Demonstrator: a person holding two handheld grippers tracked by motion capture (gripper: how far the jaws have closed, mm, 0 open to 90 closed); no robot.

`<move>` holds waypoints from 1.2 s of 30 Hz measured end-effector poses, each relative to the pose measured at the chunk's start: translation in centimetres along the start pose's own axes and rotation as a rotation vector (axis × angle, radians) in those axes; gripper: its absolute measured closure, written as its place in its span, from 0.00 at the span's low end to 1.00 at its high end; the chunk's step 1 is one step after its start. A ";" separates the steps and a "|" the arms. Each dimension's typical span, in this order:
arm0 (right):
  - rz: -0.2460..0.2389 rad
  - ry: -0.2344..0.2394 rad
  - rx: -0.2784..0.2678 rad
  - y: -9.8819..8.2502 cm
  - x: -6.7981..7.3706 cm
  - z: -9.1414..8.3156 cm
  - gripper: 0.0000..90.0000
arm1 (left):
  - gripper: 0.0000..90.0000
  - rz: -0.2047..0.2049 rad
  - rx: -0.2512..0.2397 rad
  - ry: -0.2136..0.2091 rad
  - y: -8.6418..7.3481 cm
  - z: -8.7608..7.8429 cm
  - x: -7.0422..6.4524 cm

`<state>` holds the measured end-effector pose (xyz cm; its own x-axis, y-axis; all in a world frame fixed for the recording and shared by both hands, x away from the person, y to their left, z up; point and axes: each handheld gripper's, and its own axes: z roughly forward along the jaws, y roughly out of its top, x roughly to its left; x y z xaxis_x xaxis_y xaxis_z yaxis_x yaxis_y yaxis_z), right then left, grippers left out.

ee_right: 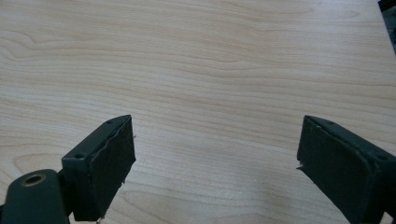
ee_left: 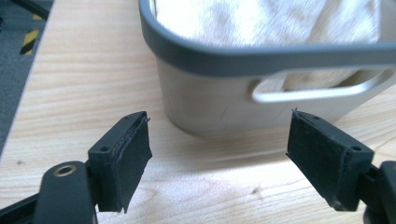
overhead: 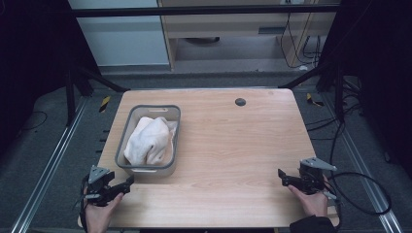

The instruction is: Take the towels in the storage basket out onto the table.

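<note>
- Pale wood is covering the table (overhead: 233, 145), which is standing on a grey floor with dark framing and cables around it.
- Sitting toward the table's left side is a grey basket (overhead: 127, 138), and a white towel (overhead: 148, 141) is lying bunched inside it, filling most of the tub.
- Just beside the basket's near end, the left gripper (overhead: 127, 185) is hovering with its jaws spread wide and nothing between them; its own view is looking straight at the basket's handle slot (ee_left: 317, 91).
- Near the table's right edge, well apart from the basket, the right gripper (overhead: 283, 175) is waiting with jaws likewise spread and empty over bare wood.
- Judging by this, the work is sitting at the approach stage, with nothing grasped yet.
- Next, the left gripper is probably needing to rise over the rim and come down on a fold of the towel, or else close on the basket's wall.
- How the towel is folded underneath is staying hidden by the basket's walls, and its far end is cropped in the left gripper view.
</note>
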<state>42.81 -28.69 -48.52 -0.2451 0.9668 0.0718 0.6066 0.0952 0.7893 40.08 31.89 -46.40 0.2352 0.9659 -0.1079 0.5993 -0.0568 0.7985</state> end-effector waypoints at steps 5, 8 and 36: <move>0.003 -0.006 -0.006 0.1 -0.1 -0.1 0.12 | 0.24 -0.001 -0.018 -0.020 0.5 -0.6 -0.1; -0.007 -0.012 -0.011 0.1 -0.1 -0.2 0.12 | 0.24 0.003 -0.025 -0.019 0.8 -0.9 -0.2; -0.032 -0.028 -0.009 0.2 0.2 -0.3 0.12 | 0.27 0.005 -0.098 -0.111 7.4 -2.6 -1.3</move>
<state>42.62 -28.52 -48.20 -0.2426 0.9697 0.0292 0.5918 0.1241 0.7964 42.24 30.89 -38.80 0.3242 0.9317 -0.1639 0.5219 -0.0317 0.8524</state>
